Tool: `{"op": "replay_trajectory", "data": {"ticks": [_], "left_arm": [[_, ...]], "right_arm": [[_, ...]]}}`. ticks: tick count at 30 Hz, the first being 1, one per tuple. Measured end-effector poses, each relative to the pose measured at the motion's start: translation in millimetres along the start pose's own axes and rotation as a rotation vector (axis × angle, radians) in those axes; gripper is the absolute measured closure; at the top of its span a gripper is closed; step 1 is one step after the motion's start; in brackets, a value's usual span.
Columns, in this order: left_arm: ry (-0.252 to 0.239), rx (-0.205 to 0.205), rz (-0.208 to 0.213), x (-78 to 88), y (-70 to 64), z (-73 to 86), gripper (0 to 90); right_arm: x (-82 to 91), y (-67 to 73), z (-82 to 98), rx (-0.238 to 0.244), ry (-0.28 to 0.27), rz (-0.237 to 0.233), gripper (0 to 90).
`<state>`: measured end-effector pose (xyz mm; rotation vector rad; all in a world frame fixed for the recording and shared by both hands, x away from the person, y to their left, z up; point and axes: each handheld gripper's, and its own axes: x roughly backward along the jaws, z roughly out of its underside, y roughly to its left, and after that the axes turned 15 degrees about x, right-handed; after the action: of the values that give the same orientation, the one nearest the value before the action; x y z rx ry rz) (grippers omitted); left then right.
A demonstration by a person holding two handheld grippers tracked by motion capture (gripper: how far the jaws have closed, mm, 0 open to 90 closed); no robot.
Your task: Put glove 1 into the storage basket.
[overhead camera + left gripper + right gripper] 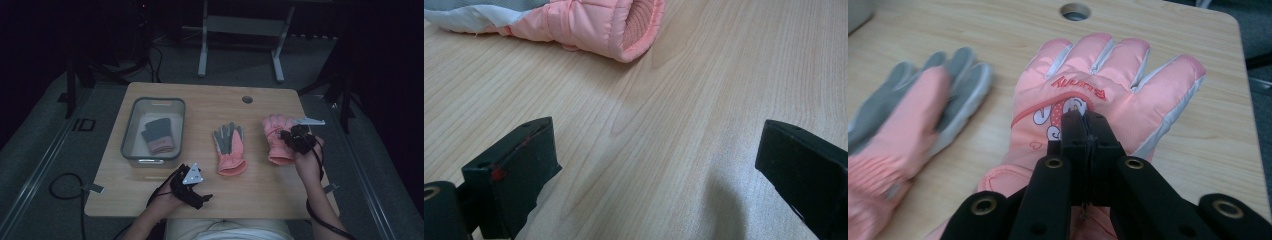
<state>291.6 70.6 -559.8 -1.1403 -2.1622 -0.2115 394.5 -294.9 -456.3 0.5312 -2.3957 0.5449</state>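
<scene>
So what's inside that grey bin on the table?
Inside the grey bin lies one glove, dark grey with a pink cuff, flat on the bottom. Whatever may sit beneath that glove is covered, and the dim light hides finer detail.

Pink glove [1108, 95] with white strips between its digits, red lettering and a white cartoon patch with red dots on the back. Second glove [229, 147] pink with grey palm and digits. Dark grey and dusty pink gloves [157, 135] in grey bin [131, 131]. Pale wood-grain counter [664, 125]. Black fingers [514, 175].
</scene>
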Motion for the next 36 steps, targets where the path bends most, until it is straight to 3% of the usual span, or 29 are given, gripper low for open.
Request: {"op": "replay_trajectory", "data": {"ticks": [7,17,21,26,30,33,36], "left_arm": [[0.0,0.0,-0.001,-0.2,0.2,0.1,2.9],[0.003,0.004,0.002,-0.3,1.0,-0.3,2.9],[0.006,-0.001,0.001,-0.9,0.0,-0.1,2.9],[0.005,-0.003,0.0,-0.9,-0.5,-0.1,2.9],[0.006,-0.003,0.0,-0.9,-0.7,-0.4,2.8],[0.008,-0.003,0.0,-1.0,-0.6,-0.4,2.9],[0.007,-0.002,-0.001,-1.1,-0.4,-0.4,2.9]], "right_arm": [[7.6,17.1,12.9,-0.007,-0.018,-0.029,88.7],[-29.3,22.3,36.6,-0.011,0.066,-0.049,88.4],[-34.4,22.6,40.1,-0.007,0.076,-0.048,86.9],[-28.9,20.5,35.4,0.033,0.081,-0.04,78.9],[-25.1,19.4,24.8,0.112,0.079,-0.054,67.7],[-32.0,25.2,24.6,0.201,0.123,-0.045,63.8],[-41.1,28.6,30.2,0.213,0.15,-0.039,62.0]]}}
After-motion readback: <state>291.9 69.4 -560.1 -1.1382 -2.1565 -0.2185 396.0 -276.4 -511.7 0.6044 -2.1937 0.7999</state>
